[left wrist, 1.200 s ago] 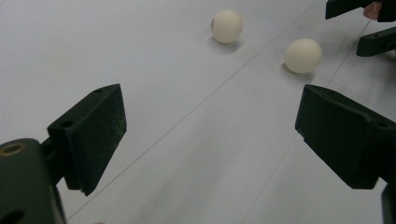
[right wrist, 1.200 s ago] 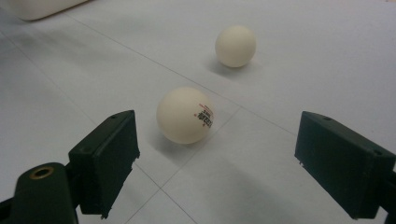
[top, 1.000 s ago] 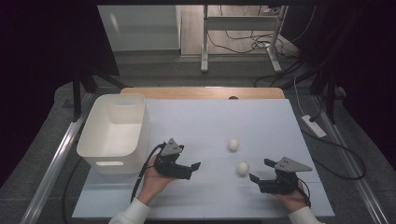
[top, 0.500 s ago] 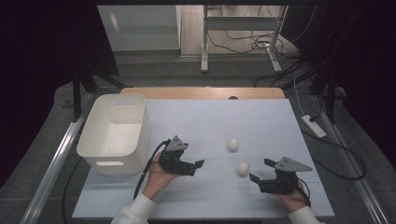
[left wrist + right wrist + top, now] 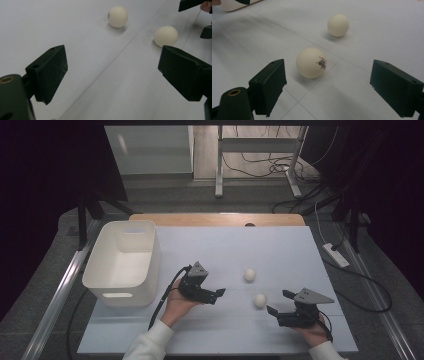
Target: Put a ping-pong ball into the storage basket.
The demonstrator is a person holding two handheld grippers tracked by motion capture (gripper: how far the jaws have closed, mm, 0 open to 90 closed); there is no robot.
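White table-tennis balls, near [image 5: 311, 62] and far [image 5: 338, 25], lay loose on the surface; my left hand-held gripper [image 5: 214, 294] and right hand-held gripper [image 5: 278, 306] gaped empty, the bin [image 5: 107, 280] apparently unfilled.

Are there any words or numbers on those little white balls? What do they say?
Near ball: a small red and black printed mark, too blurred to read.
Far ball: a tiny dark mark on its edge, too small to read.
White bin: no writing to be seen.
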